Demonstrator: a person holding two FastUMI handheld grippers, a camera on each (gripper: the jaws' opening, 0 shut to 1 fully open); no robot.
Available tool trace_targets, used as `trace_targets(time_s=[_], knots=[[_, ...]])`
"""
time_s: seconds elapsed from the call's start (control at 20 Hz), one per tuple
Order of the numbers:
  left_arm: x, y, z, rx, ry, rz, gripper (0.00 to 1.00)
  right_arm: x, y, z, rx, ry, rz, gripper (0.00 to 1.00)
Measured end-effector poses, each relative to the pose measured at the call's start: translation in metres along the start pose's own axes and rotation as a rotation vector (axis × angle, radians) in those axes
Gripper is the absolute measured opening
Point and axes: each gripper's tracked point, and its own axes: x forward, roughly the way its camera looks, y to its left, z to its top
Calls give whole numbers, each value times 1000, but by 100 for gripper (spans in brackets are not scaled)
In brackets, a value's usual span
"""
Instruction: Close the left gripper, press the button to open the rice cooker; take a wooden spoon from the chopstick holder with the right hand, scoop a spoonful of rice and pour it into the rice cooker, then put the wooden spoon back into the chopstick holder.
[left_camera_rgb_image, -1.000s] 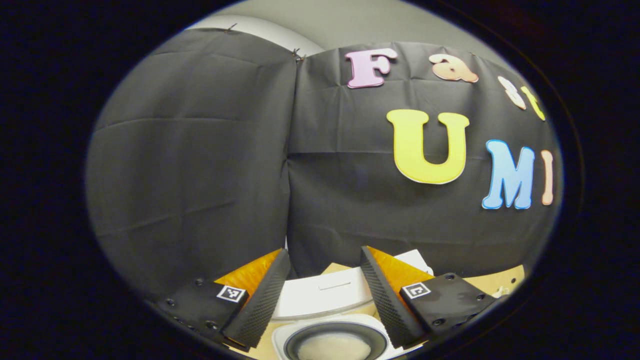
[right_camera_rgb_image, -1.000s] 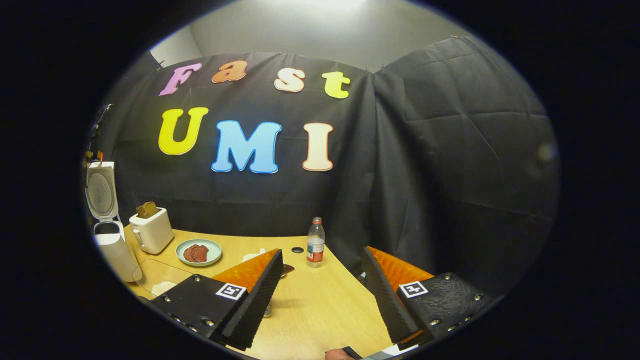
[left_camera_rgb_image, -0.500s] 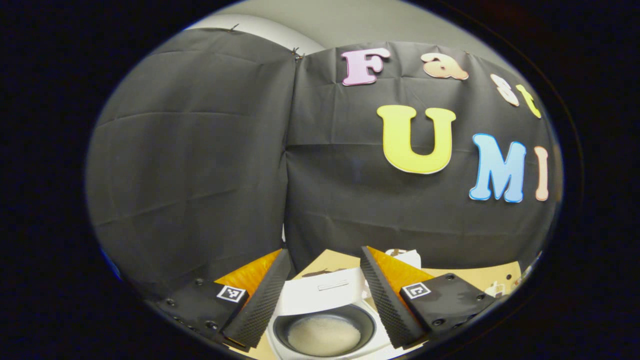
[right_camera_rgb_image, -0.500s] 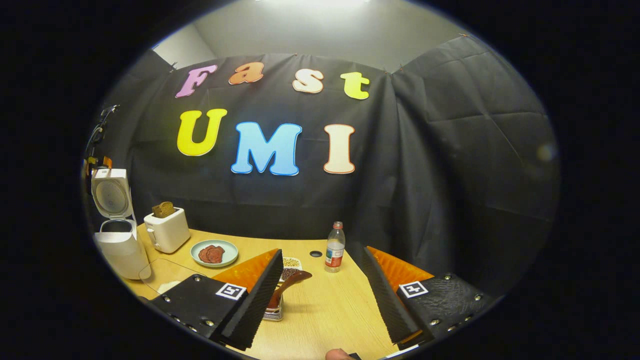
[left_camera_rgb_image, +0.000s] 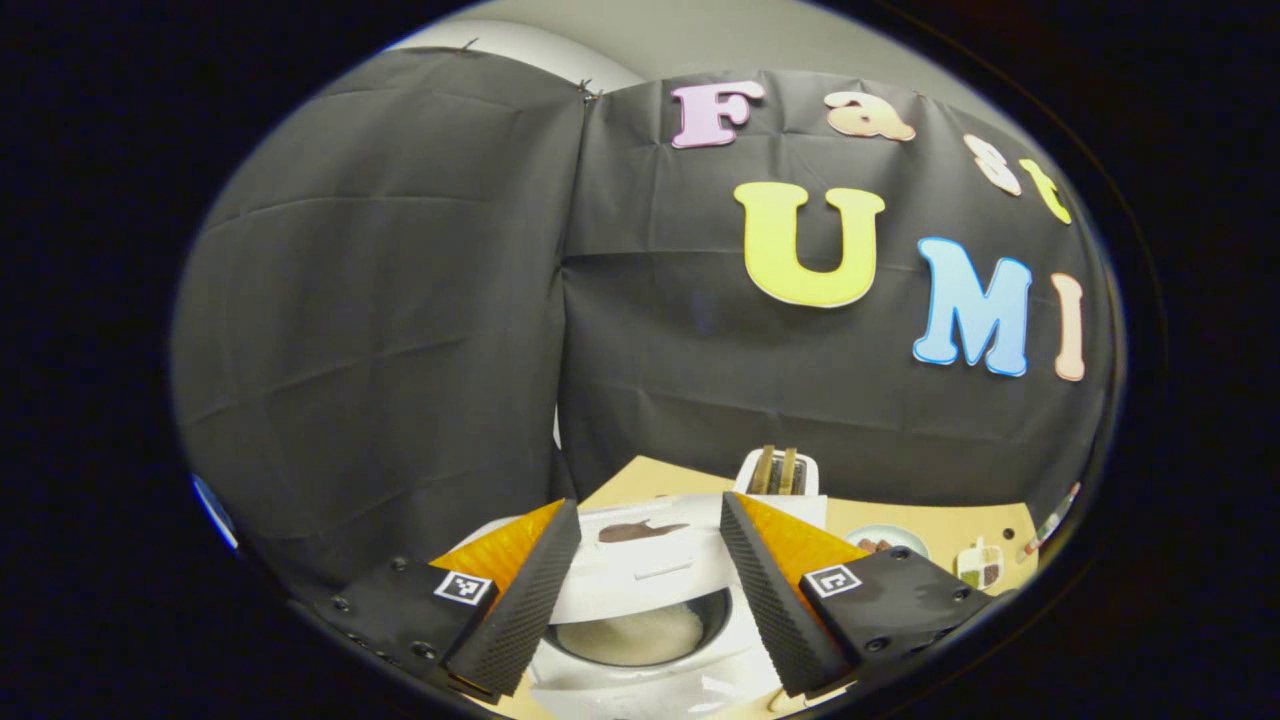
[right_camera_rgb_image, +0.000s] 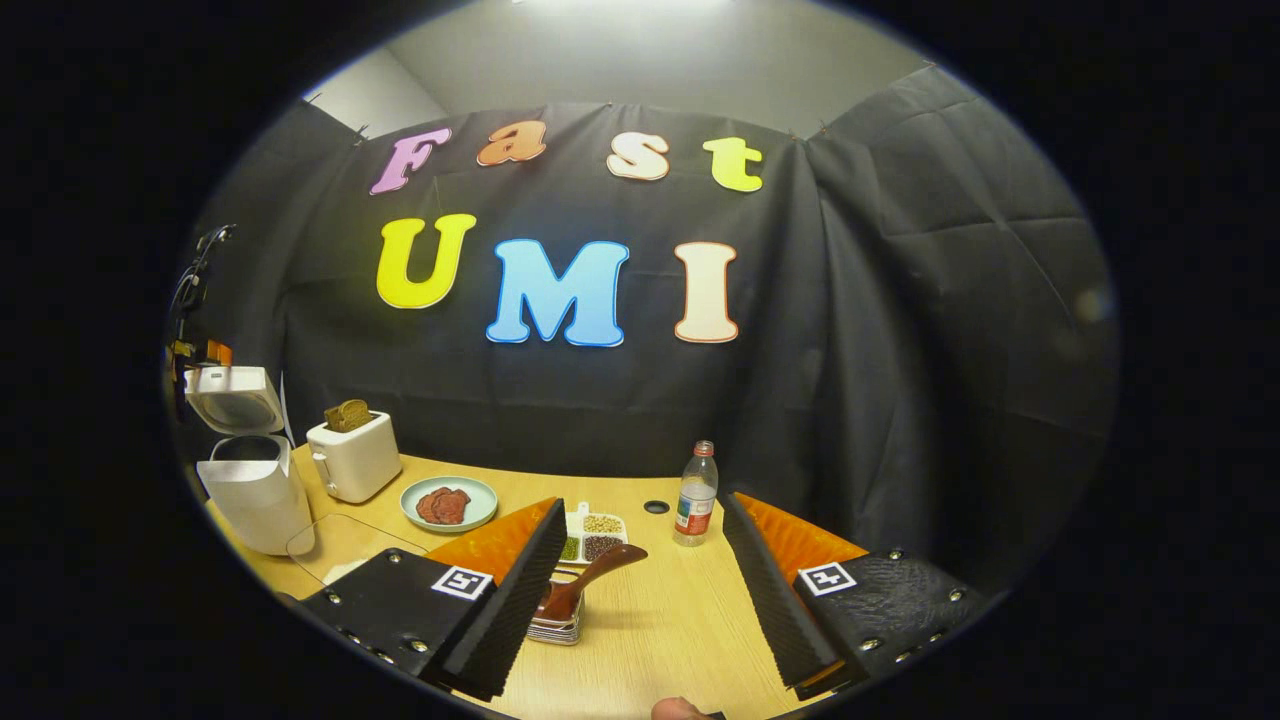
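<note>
Wooden and dark brown, the spoon (right_camera_rgb_image: 585, 578) leans in the small chopstick holder (right_camera_rgb_image: 556, 626) just ahead of the right gripper (right_camera_rgb_image: 640, 590), whose fingers gape wide and empty, seemingly lined up to take it. Farther along the pale tabletop (right_camera_rgb_image: 660, 640) stands the white rice cooker (right_camera_rgb_image: 255, 490), lid up. The left gripper (left_camera_rgb_image: 640, 590), equally spread and empty, hovers over the rice-filled pot.

Toaster (right_camera_rgb_image: 352, 460) holding bread, plate (right_camera_rgb_image: 449, 503) beside it, bottle (right_camera_rgb_image: 695, 494), tray (right_camera_rgb_image: 590, 534) of maybe beans.
</note>
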Motion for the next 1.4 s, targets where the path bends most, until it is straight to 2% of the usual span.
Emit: trace_targets(time_s=[0.05, 0.1, 0.3, 0.35, 0.45, 0.55, 1.4], knots=[[-4, -2, -9, -3, 10, -3, 100, 0, 0, -1, -2, 2, 3, 96], [-6, -4, -17, -4, 20, -7, 98, 0, 1, -1, -2, 3, 7, 96], [-9, -12, -53, -16, 84, -27, 100, 0, 3, -1, -2, 5, 16, 96], [-12, -13, -61, -8, 93, -29, 98, -1, 3, -1, -4, 4, 17, 96], [-14, -16, -74, 18, 101, -31, 100, -1, 4, -2, -9, 6, 19, 96], [-15, -16, -85, 20, 118, -32, 98, 0, 5, -2, -13, 8, 19, 96], [-12, -20, -132, 99, 186, -30, 99, 9, 25, -5, -28, 23, 39, 96]])
